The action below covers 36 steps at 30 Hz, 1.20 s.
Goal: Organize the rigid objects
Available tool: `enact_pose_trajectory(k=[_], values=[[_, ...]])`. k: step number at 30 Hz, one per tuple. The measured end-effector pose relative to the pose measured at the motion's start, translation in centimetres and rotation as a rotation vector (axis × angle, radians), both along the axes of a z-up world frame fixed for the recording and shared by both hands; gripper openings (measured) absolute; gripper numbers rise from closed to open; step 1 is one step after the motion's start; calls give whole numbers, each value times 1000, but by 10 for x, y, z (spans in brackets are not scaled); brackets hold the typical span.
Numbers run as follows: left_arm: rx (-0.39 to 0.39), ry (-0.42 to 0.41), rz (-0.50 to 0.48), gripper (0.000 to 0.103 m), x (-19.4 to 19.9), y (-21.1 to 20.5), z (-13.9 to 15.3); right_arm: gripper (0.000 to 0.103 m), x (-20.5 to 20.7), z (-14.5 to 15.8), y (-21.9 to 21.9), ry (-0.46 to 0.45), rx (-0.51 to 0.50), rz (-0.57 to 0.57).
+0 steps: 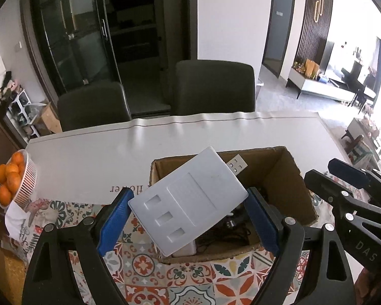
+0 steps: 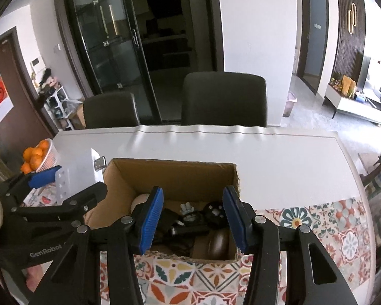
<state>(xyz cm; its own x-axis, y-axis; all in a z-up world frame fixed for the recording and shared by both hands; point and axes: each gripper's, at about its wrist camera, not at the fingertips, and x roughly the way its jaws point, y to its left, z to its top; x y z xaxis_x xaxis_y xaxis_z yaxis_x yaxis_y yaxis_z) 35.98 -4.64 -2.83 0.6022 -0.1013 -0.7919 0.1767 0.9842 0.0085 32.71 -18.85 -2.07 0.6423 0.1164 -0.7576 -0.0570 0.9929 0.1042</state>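
While your left claw [image 1: 188, 218] clamps the white USB adapter [image 1: 190, 200] between its blue pads, that flat block hangs tilted over the near left corner of the cardboard box [image 1: 292, 175], its metal plug [image 1: 237, 165] pointing up and away toward the far side. Off to your far left, a white basket of oranges [image 1: 11, 180] sits at the bench [image 1: 94, 162] edge, where the white covering meets the patterned tile cloth [image 1: 190, 279]. Moving right, the box stands open on the bench, half on the white covering and half on the cloth, with dark cables and small items lying jumbled in its bottom. Over its near edge you hold your right claw [image 2: 193, 218] with its pads spread wide apart and nothing between them. Through that gap you can see a dark rounded object [image 2: 218, 244] in the box. Two dark chairs [image 2: 223, 99] stand behind the bench.
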Motion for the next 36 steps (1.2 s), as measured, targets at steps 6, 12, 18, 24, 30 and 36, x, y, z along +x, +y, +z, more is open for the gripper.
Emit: enact_pose_trajectory(k=[6,12,18,24,30,36], values=[[36,42,-18,89,11,-9,-3,50,7,-3,-4,27,-13,-19],[44,65,-23,97,16,-11,-8,50,8,-3,-6,38,-31,-31],[76,29,23,101,4,-5,0,50,2,1,-6,41,-45,-46],[85,-60,97,103,-28,13,21,65,-21,12,-3,5,-56,-66],[71,-161,156,103,-72,29,47,83,-59,37,3,-58,-68,-96],[84,-252,179,103,-119,38,67,89,-105,64,13,-154,-112,-110]])
